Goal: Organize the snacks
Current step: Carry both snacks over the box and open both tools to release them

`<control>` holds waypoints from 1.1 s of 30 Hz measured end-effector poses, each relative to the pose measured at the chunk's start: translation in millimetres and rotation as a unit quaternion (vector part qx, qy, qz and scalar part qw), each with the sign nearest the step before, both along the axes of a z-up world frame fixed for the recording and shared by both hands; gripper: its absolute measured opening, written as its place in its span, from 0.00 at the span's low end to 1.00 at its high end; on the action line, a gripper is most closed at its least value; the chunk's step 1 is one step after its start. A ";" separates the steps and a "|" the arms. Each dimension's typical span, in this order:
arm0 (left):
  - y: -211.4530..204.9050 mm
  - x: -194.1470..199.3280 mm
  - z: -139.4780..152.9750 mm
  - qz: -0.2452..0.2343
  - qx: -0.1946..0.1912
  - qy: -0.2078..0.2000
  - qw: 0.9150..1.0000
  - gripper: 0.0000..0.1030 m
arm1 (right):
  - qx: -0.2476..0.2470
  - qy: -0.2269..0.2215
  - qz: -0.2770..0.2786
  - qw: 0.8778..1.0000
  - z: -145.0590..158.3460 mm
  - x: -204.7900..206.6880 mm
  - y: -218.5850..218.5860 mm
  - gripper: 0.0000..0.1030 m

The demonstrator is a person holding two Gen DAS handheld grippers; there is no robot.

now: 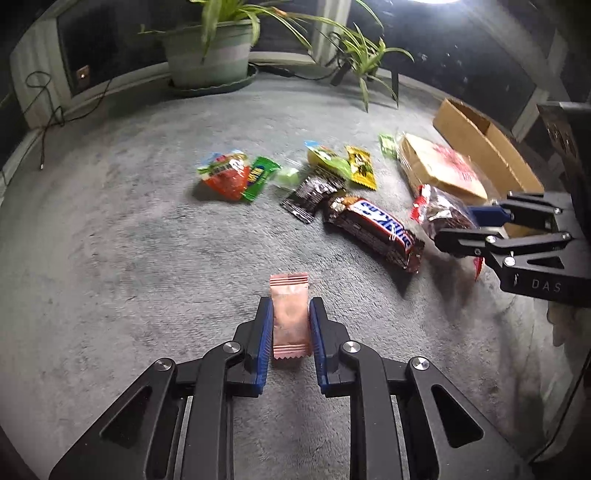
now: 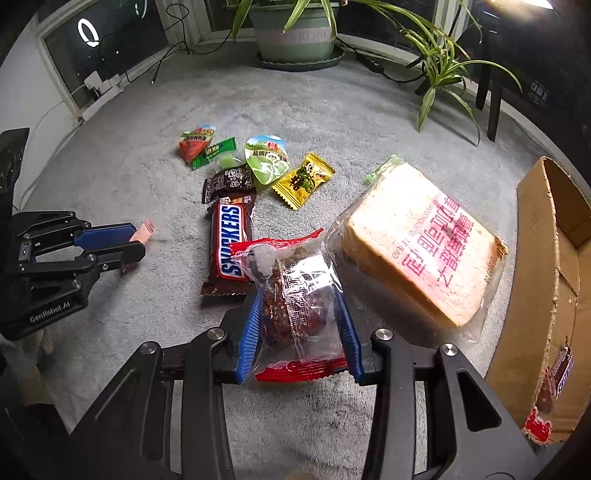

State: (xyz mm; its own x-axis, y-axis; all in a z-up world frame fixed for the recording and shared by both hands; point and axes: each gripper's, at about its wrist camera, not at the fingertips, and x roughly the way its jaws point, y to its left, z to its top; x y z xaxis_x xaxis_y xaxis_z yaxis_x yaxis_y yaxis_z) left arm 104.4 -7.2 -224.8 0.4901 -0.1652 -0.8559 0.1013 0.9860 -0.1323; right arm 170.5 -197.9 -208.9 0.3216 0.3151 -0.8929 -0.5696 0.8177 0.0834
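My left gripper (image 1: pixel 290 308) is shut on a small pink wrapped candy (image 1: pixel 290 317), its blue pads pressing both long sides just above the grey carpet. My right gripper (image 2: pixel 299 299) is shut on a clear and red packet holding a dark brown cake (image 2: pixel 295 306). In the left wrist view the right gripper (image 1: pixel 461 229) reaches in from the right with that packet (image 1: pixel 441 210). The right wrist view shows the left gripper (image 2: pixel 131 242) at the left, the pink candy (image 2: pixel 144 232) poking out past its fingers. A Snickers bar (image 2: pixel 231 245) lies between the two.
Several small snack packets (image 2: pixel 258 162) lie scattered on the carpet (image 2: pixel 332 110) beyond the Snickers. A wrapped bread loaf (image 2: pixel 417 240) lies right of my right gripper. An open cardboard box (image 2: pixel 546 295) with a few snacks inside stands at far right. Potted plants (image 2: pixel 299 33) and cables line the window.
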 end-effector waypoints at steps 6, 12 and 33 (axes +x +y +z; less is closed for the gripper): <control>3.9 -0.3 14.7 0.008 -0.020 -0.015 1.000 0.18 | 0.015 -0.022 -0.014 1.000 22.9 -6.4 -14.9 0.39; -5.8 5.9 34.0 0.000 -0.043 -0.038 0.998 0.18 | 0.030 -0.050 -0.045 0.997 51.2 -3.6 -44.3 0.39; -136.2 62.8 84.5 -0.084 -0.100 -0.092 0.987 0.18 | 0.034 -0.097 -0.188 0.977 96.6 64.4 -216.0 0.39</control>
State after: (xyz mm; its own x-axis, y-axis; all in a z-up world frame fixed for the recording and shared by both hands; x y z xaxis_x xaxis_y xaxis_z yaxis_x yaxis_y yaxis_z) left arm 167.2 -143.4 -140.3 0.5865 -0.4135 -0.6965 0.3012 0.9095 -0.2863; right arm 234.9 -414.0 -112.3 0.5869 0.1999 -0.7846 -0.2416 0.9681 0.0660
